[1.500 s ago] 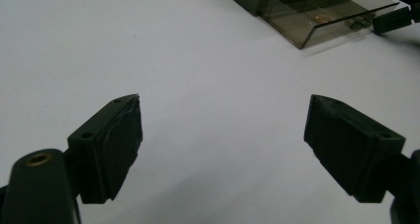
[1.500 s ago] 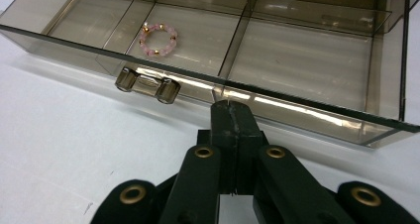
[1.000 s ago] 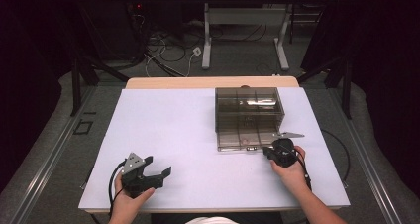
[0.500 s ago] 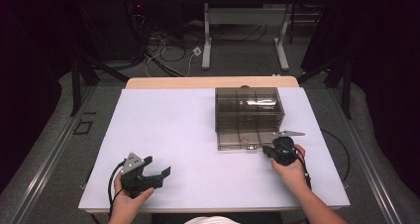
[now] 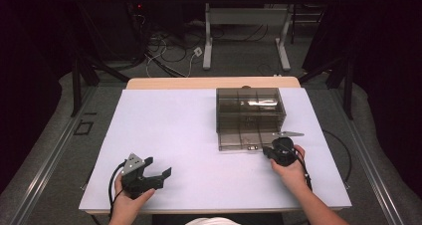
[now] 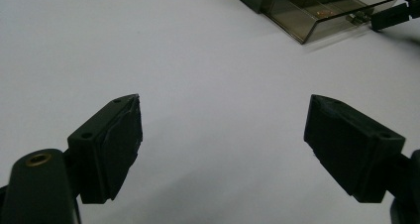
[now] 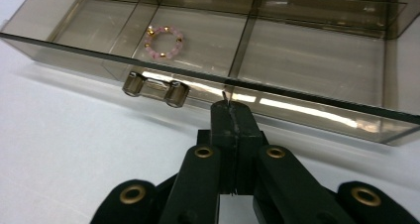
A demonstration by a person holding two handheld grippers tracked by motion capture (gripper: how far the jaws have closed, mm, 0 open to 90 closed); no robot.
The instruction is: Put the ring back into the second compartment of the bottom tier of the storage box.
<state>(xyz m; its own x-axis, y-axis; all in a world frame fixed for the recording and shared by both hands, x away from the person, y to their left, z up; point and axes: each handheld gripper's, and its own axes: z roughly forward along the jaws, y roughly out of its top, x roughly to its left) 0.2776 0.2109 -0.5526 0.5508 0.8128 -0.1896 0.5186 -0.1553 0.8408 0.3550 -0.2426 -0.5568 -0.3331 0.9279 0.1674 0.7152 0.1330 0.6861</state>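
One white table (image 5: 189, 135). One smoky clear drawer box (image 5: 250, 116) at its right, drawer pulled out, one pink bead ring (image 7: 164, 41) inside. Two grippers: right gripper (image 7: 231, 106) clamped shut, empty, at drawer front; left gripper (image 6: 223, 135) wide open, empty.

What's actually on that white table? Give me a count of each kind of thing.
Hand-held grippers: 2, the left gripper open, the right gripper shut in front of the box.
Clear smoky plastic box with compartments: 1
Pink bead bracelet with gold beads, in one compartment: 1
Total: 4
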